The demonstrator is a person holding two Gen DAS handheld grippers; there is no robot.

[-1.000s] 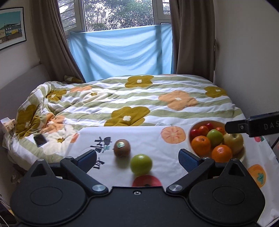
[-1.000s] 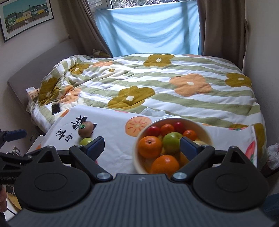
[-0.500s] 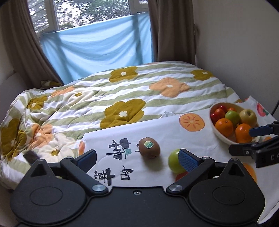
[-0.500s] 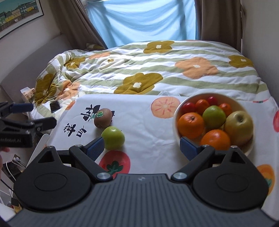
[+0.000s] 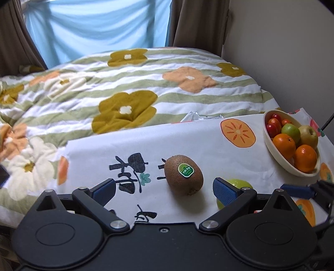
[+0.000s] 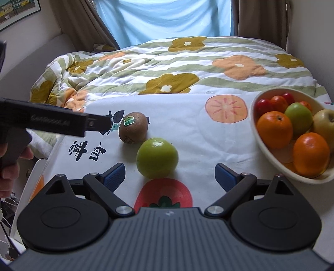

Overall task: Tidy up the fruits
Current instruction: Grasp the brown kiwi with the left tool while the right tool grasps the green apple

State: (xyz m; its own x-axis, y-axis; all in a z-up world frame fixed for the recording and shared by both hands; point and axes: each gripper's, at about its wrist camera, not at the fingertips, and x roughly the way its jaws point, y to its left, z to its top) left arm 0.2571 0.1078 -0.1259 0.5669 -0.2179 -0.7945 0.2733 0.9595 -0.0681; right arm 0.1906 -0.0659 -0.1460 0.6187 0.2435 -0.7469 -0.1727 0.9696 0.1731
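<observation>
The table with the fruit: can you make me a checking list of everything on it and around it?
Surface: white cloth printed with fruit pictures and black characters.
Job's things: kiwi with a green sticker and green apple lie loose on the cloth, close together; bowl on the right holds oranges, apples and small red fruits.
Clutter: nothing seen.
Grippers: left gripper open, the kiwi just ahead of its fingers; right gripper open, the green apple just ahead of its fingers.
Cables: thin dark cable by the right wall.
Surroundings: bed with flowered quilt, blue sheet over the window, brown curtains, framed picture.
</observation>
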